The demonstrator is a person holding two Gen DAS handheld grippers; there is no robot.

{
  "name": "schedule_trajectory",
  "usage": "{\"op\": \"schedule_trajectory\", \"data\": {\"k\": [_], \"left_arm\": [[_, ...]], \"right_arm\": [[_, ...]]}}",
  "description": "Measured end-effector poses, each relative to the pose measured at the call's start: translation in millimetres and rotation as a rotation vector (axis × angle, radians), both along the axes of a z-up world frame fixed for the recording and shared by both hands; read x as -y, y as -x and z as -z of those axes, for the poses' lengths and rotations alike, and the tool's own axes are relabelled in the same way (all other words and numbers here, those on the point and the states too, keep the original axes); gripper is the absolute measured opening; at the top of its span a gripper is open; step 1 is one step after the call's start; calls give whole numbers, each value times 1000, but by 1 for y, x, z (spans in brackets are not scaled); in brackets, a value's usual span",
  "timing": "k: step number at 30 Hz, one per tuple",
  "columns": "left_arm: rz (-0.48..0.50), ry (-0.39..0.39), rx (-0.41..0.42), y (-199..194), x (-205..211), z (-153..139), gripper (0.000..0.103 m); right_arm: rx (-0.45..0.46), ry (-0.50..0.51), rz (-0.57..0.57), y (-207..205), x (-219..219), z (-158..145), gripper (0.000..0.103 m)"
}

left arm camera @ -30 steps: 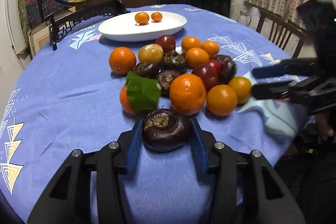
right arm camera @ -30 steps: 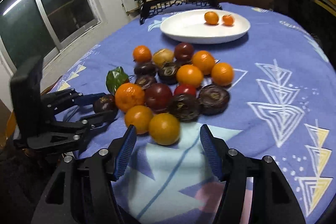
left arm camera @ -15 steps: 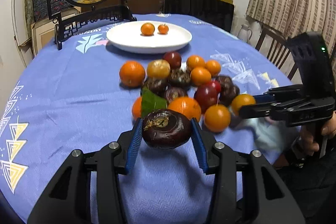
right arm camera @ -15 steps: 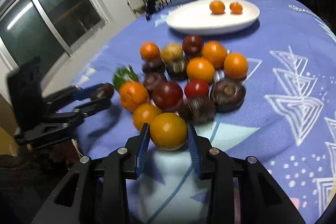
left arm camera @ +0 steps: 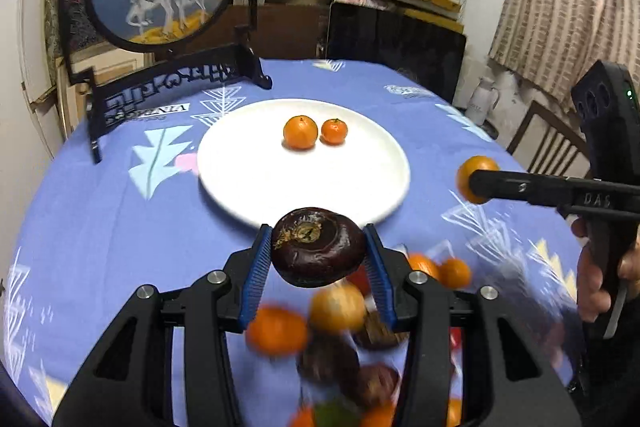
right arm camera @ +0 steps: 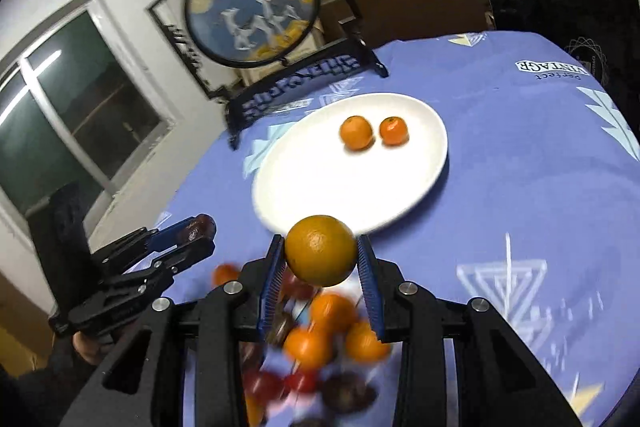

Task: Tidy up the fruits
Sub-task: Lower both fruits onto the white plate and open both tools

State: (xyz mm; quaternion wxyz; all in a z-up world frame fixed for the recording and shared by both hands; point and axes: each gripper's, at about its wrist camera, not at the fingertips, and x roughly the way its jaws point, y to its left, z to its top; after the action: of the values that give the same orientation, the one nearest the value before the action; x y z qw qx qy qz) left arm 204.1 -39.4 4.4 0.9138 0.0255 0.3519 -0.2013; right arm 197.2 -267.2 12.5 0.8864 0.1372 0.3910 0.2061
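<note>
The job has only just started. The left tongs are clamped on a dark purple fruit, held up near the white plate. The right tongs are clamped on an orange. Two small oranges sit on the plate. A blurry pile of fruit waits on the worktop, too smeared to count.

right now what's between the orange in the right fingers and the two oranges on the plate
Only bare white plate: in the right wrist view nothing lies between the held orange and the two oranges.
</note>
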Motion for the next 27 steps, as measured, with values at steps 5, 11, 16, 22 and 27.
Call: {"op": "schedule_trajectory", "data": {"k": [5,11,16,22,27], "left_arm": [[-16,-33,-126,-73,23,25,56],[-48,23,-116,-65,4,17,69],[8,20,-73,-3,-17,10,72],[101,-66,-38,88,-32,25,72],[92,-74,-67,121,-42,48,67]], "right_arm": [[-44,23,29,-61,-14,17,39],[-18,47,58,-53,-9,16,45],[-15,70,53,-3,1,19,50],[-12,64,72,57,18,31,56],[-46,49,86,89,26,47,57]]}}
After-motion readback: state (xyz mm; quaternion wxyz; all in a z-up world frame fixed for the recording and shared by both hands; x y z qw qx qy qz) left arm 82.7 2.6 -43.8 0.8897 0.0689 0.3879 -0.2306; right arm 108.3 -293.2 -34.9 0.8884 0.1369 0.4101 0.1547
